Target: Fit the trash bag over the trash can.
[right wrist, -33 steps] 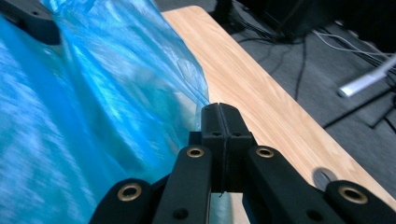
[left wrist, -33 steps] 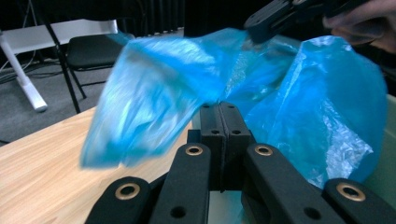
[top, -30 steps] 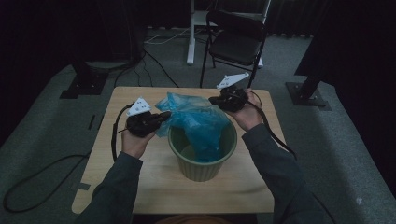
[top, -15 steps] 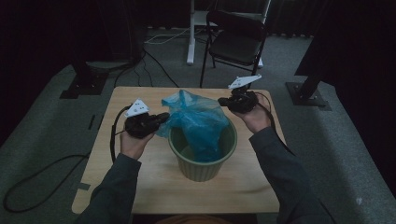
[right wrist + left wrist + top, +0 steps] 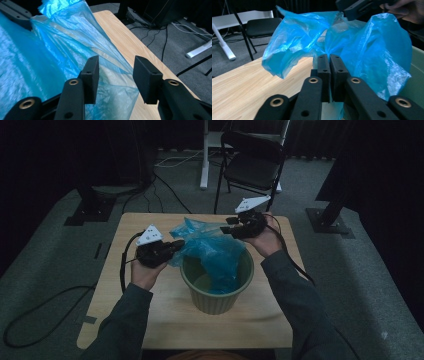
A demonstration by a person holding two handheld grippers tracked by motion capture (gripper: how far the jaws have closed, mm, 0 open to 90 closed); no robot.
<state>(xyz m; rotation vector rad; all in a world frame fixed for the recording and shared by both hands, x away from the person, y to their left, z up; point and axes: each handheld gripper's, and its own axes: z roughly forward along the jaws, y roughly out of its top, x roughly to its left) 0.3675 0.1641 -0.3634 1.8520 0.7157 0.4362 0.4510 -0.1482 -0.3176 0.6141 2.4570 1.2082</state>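
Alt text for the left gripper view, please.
The left gripper has its black fingers shut on a fold of a crinkled blue plastic bag, which billows over a wooden table; a green bin edges in at right.

Your high view looks forward and down from above your side of the worktop (image 5: 150,320), taking in the whole top, your forearms and the floor and chair (image 5: 252,165) beyond. The left tool (image 5: 329,75) camera sits very close behind its jaws and faces across the worktop toward the blue bag (image 5: 372,52) and that chair. The right tool (image 5: 116,77) camera, equally close, looks along the worktop's edge. All three views share the bag and the wooden top.
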